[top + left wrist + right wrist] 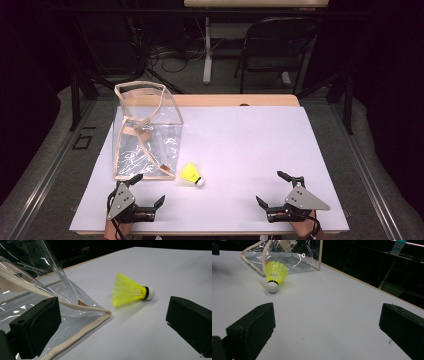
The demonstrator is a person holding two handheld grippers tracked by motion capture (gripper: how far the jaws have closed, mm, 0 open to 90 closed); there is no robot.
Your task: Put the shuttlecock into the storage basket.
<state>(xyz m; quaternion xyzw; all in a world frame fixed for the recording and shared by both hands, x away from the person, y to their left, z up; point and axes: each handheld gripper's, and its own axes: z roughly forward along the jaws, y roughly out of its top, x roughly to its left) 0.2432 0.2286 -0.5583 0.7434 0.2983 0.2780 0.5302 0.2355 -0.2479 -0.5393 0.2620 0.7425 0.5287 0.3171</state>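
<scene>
A yellow shuttlecock (pixel 192 174) with a white cork tip lies on its side on the white table, just right of a clear plastic bag (pixel 145 131) with beige trim. My left gripper (pixel 148 189) stands open near the front edge, below the bag's front corner. In the left gripper view the shuttlecock (pixel 130 290) lies ahead between the jaws, and the bag's trim (pixel 82 327) runs past the left jaw. My right gripper (pixel 270 187) is open at the front right, with nothing in it. Its view shows the shuttlecock (pixel 275 275) far off at upper left, before the bag (pixel 287 255).
The white table top (pixel 250 145) stretches wide between and beyond the grippers. A dark folding chair (pixel 272 45) and a table leg (pixel 206 50) stand on the floor behind the table. Cables lie on the floor at the back.
</scene>
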